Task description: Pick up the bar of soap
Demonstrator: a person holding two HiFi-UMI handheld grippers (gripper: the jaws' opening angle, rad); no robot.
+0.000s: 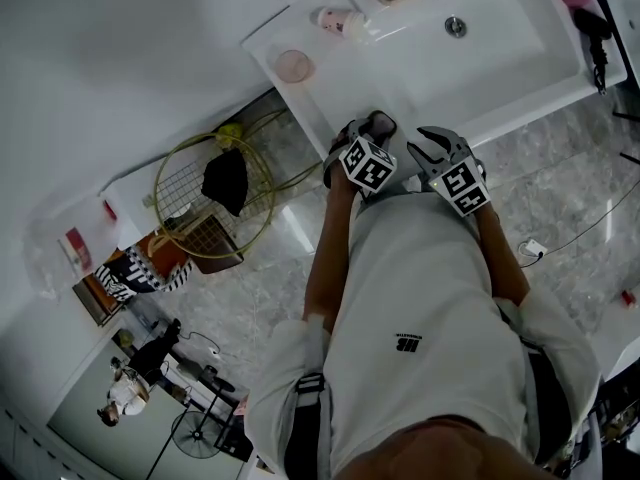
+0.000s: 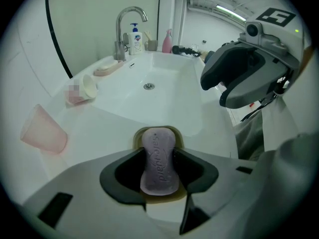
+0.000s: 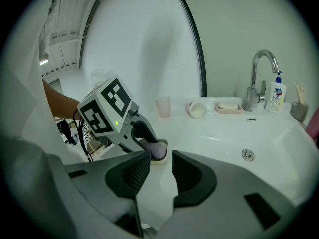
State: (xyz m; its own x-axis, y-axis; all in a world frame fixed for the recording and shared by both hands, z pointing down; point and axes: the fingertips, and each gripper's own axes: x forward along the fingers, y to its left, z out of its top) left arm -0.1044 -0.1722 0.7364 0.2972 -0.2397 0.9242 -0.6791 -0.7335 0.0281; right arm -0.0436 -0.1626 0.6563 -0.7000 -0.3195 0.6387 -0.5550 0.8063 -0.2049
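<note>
Your left tongs sit narrow around the bar of soap, with one pad against each long side at its waist. The bar lies in its soap dish on the front edge of the counter, just short of the sink basin. From this I judge the grip made and the lift not yet begun.

Squeeze firmly but gently. A soap bar is slick and rounded, and too hard a pinch could squirt it forward into the basin. Raise it straight up, slowly, with the tongs level, so the dish is not dragged along. If the dish rises with the bar, stop and set it back down.

Your right tongs are wide apart with nothing between them, just beside the left pair. Hold them clear of the lift, or rest one jaw on the dish rim to steady it if the soap sticks.
</note>
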